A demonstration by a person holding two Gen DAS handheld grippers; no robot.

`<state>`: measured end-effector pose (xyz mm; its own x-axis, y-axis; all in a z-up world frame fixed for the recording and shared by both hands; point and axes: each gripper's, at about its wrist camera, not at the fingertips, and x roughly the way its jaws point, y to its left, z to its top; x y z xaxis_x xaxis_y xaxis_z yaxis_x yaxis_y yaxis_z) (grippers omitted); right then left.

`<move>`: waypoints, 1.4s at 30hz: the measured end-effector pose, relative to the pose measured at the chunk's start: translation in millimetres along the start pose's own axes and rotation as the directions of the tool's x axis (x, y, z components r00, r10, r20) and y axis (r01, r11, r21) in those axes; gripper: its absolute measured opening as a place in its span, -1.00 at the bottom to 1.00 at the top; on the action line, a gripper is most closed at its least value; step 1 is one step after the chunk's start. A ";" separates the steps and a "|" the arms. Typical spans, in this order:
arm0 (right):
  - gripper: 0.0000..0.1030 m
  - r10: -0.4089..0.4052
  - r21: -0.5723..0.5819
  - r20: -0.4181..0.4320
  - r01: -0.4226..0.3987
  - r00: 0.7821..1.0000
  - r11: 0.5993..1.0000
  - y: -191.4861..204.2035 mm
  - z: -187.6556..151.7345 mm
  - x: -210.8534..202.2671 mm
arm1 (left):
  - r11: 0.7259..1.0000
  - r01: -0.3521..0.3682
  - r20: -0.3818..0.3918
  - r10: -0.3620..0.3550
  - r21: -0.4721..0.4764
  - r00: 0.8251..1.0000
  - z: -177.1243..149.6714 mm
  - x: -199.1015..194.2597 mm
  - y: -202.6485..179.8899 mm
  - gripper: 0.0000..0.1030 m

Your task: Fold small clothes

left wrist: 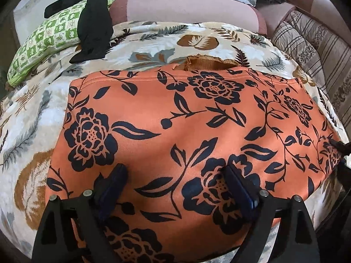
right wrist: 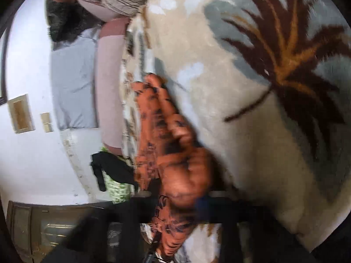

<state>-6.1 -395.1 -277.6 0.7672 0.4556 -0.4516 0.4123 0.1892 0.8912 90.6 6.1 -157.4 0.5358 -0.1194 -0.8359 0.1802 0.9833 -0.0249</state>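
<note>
An orange garment with black flower print [left wrist: 175,131] lies spread flat on a beige leaf-patterned blanket [left wrist: 153,35]. My left gripper [left wrist: 175,175] hovers over its near part, jaws wide open and empty, dark blue pads [left wrist: 116,177] apart. In the blurred, rotated right wrist view, my right gripper [right wrist: 175,199] is shut on a bunched edge of the orange garment [right wrist: 166,135], which bulges between the fingers. The right gripper also shows at the garment's right edge in the left wrist view [left wrist: 339,148].
A green-and-white patterned pillow [left wrist: 46,41] with a black garment [left wrist: 94,28] draped over it lies at the back left. A pink bolster [left wrist: 186,6] runs along the back. A striped brown cushion [left wrist: 313,48] stands at the right.
</note>
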 end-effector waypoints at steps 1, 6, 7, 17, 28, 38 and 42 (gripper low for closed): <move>-0.72 -0.025 -0.061 0.019 0.026 1.000 0.998 8.9 -3.2 -7.2 | 1.000 -0.004 0.004 0.004 -0.008 1.000 1.7 -2.4 2.3 0.75; -0.64 -0.202 -0.244 0.044 0.207 0.978 0.947 7.2 -17.6 -3.0 | 1.000 -0.020 0.136 0.022 -0.017 0.990 11.1 -27.3 -6.1 0.75; -0.64 -0.153 -0.212 0.045 0.160 0.987 0.964 0.9 -13.9 -8.8 | 0.999 -0.032 0.114 0.030 0.016 0.993 9.9 -19.1 -13.0 0.75; 0.42 -0.137 -0.501 0.027 0.132 0.990 0.855 93.5 46.8 -9.2 | 0.996 -0.041 0.055 0.036 0.085 0.998 -1.6 12.7 -16.3 0.81; -0.79 -0.304 -0.679 -0.039 0.198 0.952 0.707 144.3 102.7 102.8 | 0.996 -0.017 0.079 0.011 0.083 0.997 -3.1 12.6 -13.0 0.85; -0.43 -0.269 -0.617 0.118 0.283 0.956 0.735 142.7 82.7 61.7 | 0.998 0.024 0.039 -0.026 0.062 0.999 2.7 10.6 -7.8 0.86; -0.35 -0.262 -0.762 0.034 0.195 0.964 0.618 154.3 25.5 48.3 | 0.992 0.123 0.068 -0.121 -0.029 0.990 3.6 -16.0 4.5 0.81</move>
<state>107.0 -366.0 -163.0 0.6485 0.3598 -0.6708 0.0304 0.8683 0.4951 85.9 11.9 -142.2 0.5653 -0.2467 -0.7872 0.2206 0.9647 -0.1440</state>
